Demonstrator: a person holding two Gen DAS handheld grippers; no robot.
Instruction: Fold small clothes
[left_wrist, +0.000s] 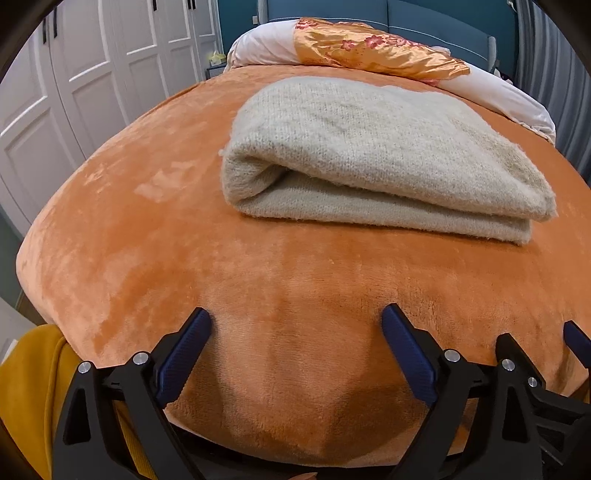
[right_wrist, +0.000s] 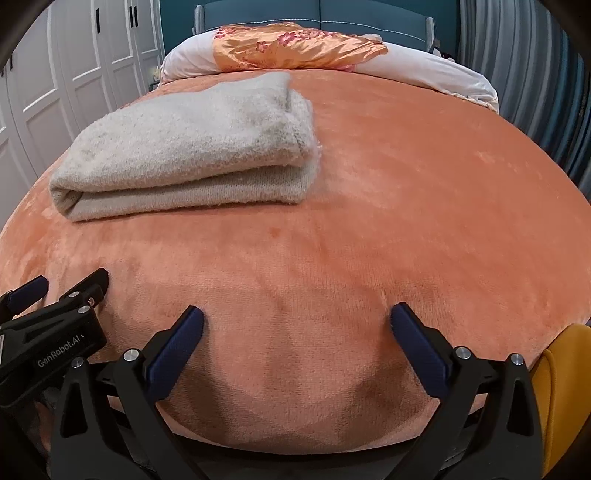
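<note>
A folded cream knit garment (left_wrist: 376, 155) lies on the orange bed (left_wrist: 147, 240). Both the left hand-held gripper (left_wrist: 295, 325) and right hand-held gripper (right_wrist: 295, 321) hover near, jaws wide, empty. Best next: press gently, squaring edges.

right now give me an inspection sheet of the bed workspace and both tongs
surface: orange plush blanket covers the bed, smooth, a few shallow creases near the front edge
job's things: one beige knit garment, folded in layers, lying flat toward the left of the bed
clutter: nothing seen on the blanket besides the garment
grippers: left tongs open, empty, low over the front edge; right tongs open, empty, beside them
cables: nothing seen
surroundings: white pillow with floral orange satin cloth at the head, blue headboard, white wardrobe doors at left
</note>
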